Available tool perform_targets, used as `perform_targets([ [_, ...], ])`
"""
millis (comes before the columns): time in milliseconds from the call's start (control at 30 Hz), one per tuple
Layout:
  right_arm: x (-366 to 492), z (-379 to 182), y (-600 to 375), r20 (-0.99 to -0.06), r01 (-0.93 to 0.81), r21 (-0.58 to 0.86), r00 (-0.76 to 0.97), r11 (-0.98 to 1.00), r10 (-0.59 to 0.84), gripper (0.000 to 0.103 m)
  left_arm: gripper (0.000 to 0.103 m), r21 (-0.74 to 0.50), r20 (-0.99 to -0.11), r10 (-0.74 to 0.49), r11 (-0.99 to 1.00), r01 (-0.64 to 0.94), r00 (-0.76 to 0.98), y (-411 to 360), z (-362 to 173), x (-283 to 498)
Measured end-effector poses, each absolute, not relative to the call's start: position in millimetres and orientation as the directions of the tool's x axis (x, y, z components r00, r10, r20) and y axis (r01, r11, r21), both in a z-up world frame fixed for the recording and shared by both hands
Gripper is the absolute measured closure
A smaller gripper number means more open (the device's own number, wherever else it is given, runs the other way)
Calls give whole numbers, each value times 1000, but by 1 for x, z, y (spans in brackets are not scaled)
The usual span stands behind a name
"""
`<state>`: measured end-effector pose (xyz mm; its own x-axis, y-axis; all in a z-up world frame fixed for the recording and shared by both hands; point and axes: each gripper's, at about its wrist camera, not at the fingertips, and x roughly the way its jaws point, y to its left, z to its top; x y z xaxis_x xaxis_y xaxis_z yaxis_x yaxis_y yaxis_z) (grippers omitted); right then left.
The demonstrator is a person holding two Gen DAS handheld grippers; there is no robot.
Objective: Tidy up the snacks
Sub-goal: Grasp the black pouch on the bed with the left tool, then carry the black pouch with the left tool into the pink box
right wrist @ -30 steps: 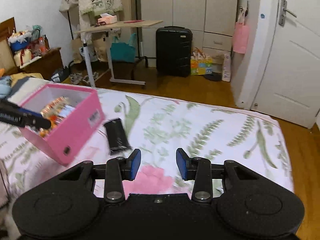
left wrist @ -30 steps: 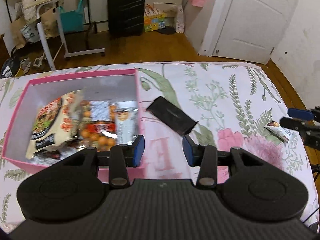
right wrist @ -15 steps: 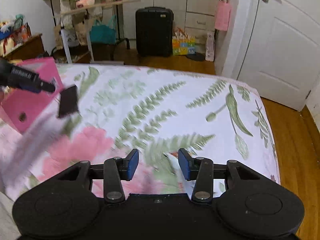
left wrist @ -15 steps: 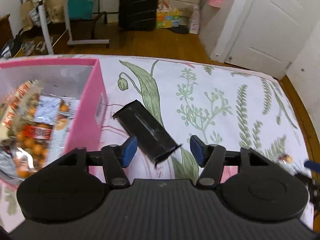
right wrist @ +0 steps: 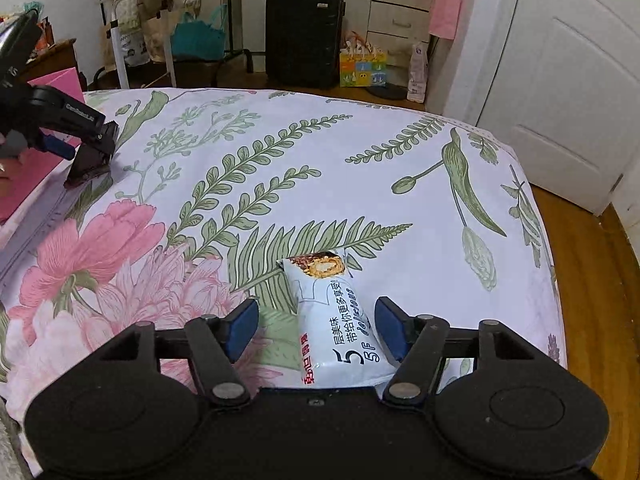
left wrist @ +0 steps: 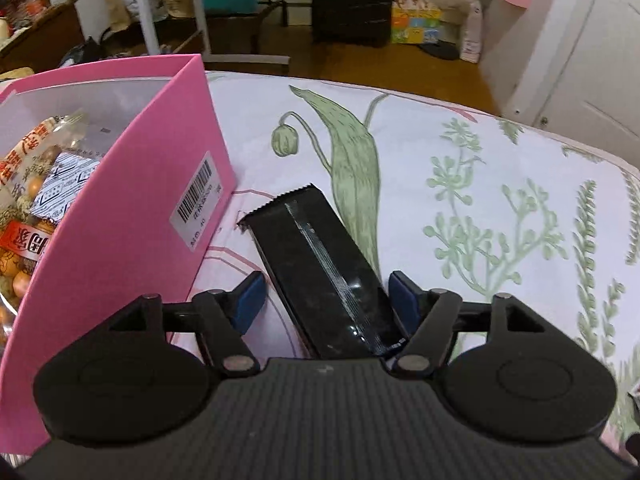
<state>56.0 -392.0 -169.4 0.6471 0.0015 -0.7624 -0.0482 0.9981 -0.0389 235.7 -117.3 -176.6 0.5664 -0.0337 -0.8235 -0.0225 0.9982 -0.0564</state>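
A floral bedspread (right wrist: pixel 360 168) covers the bed and fills most of both views; its far edge curves along the wooden floor, and a broad stretch of cloth between the two grippers lies bare.

One pink box (left wrist: pixel 132 248) stands at the left of the bed, open-topped, with a barcode label on its near wall. Inside it lie several snack packs (left wrist: pixel 36 184), overlapping so that an exact count cannot be made; at least three show. The box's corner stands just beside the black packet.

Two snacks lie loose on the cloth. One black packet (left wrist: pixel 320 264) lies flat and slanted, its serrated end toward the box. One white bar (right wrist: pixel 340 320) with printed characters lies near the bed's near side, well apart from the box.

The left gripper (left wrist: pixel 326 298) straddles the near end of the black packet; its jaws have just been opening and stand wide. The right-hand pad looks at or very near the packet's edge, while the left-hand pad stands clear.

The right gripper (right wrist: pixel 316 326) straddles the white bar the same way, jaws just opened wide, a clear gap on the left side and the right pad close against the wrapper.
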Motion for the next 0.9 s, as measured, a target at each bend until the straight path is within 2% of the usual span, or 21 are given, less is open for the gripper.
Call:
perform_targets([
  [133,52,-170,-392,-753,-44,-31,658,999,5,36,29,-31,-826,-5,999,-38,564,-122,-188,241],
  [167,51,-170,-391,-753,-46,-42,658,998,-2,51,29,-29,-824,-5,999,-33,566,-122,-190,242],
  [200,50,-171,-387,-756,-47,-75,654,996,-26,69,30,-28,-818,-6,999,-29,575,-122,-190,241],
  [267,49,-171,-383,-759,-39,-102,649,994,-52,70,39,-36,-813,-21,999,-14,582,-122,-189,238],
  [367,48,-167,-379,-752,-1,-88,656,996,-66,70,42,-40,-813,-38,999,9,581,-121,-186,235],
  [600,51,-157,-362,-744,88,-18,664,996,-72,71,42,-83,-825,-104,995,63,556,-107,-174,220],
  [733,56,-152,-352,-769,124,110,639,986,6,71,42,-121,-830,-162,986,111,534,-100,-167,207],
  [900,60,-141,-329,-774,105,196,627,975,88,70,43,-150,-824,-219,974,171,523,-91,-154,185],
])
